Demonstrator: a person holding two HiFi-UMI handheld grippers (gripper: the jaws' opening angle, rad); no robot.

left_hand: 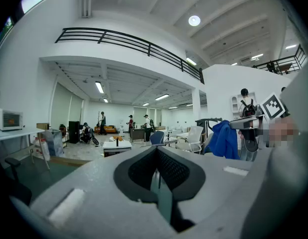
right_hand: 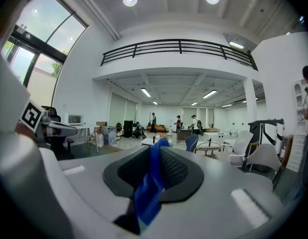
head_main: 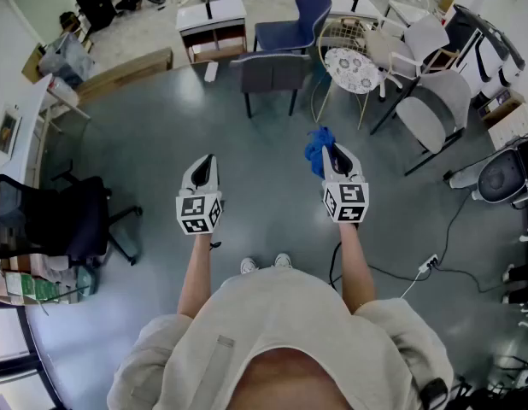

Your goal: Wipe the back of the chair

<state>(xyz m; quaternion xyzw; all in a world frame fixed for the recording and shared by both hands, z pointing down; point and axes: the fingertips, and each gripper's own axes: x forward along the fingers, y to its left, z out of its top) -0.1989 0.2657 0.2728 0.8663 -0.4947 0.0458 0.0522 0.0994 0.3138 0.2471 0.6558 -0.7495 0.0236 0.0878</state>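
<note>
Two grippers held out over the floor [head_main: 264, 190], chairs ahead.
The right gripper [head_main: 332, 149] pinches a blue cloth [head_main: 316, 149]. The left gripper [head_main: 207, 161] is pressed together with nothing in it. Farther off stands a gray chair [head_main: 271, 73], apart from both, maybe the one to wipe.

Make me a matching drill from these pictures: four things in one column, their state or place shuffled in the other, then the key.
Column one
1. left gripper
2. right gripper
3. grey chair
4. black office chair

Column two
A. shut on the blue cloth
B. at the head view's left edge
C. jaws together, nothing between them
D. ahead of the person, nearer than the blue chair

Pairs: 1-C, 2-A, 3-D, 4-B
</note>
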